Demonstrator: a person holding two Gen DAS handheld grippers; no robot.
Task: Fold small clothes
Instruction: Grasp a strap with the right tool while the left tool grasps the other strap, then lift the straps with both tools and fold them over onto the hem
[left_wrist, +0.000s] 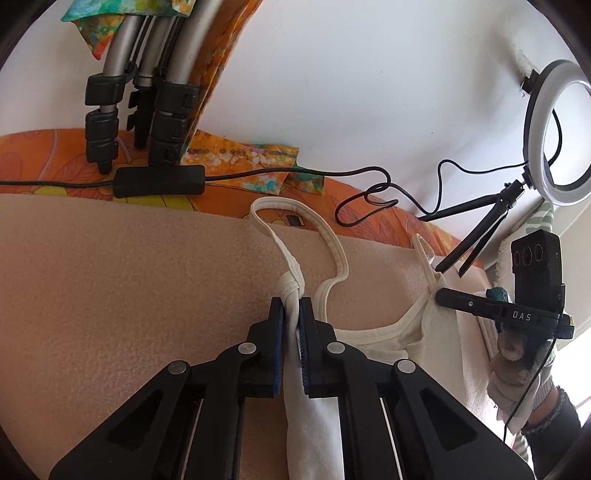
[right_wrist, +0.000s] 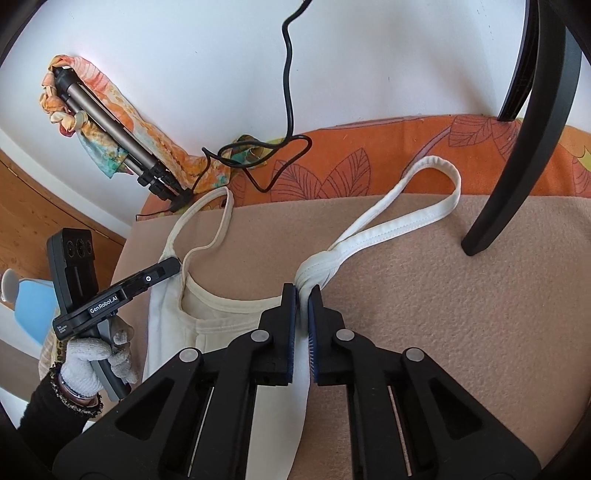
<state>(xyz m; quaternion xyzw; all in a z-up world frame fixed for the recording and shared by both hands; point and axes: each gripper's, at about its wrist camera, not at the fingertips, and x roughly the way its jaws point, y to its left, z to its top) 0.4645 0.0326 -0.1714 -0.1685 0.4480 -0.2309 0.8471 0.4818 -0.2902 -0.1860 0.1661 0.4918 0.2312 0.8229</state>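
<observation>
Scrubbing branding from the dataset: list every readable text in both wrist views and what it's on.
"DAS" on the right gripper, on its black side arm, in the left wrist view.
"GenRobot.AI" on the left gripper, on its black side arm, in the right wrist view.
Small white print lower on that same arm: too small to read.
No readable text on the white tank top.

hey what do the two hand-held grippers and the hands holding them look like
Both are matte black, with blue ribbed pads and silver pivot rivets. The left hand-held gripper is printed GenRobot.AI; the right hand-held gripper reads DAS. Each gloved hand wears grey-white knit with a dark sleeve; a thin black cable hangs from the right one.
</observation>
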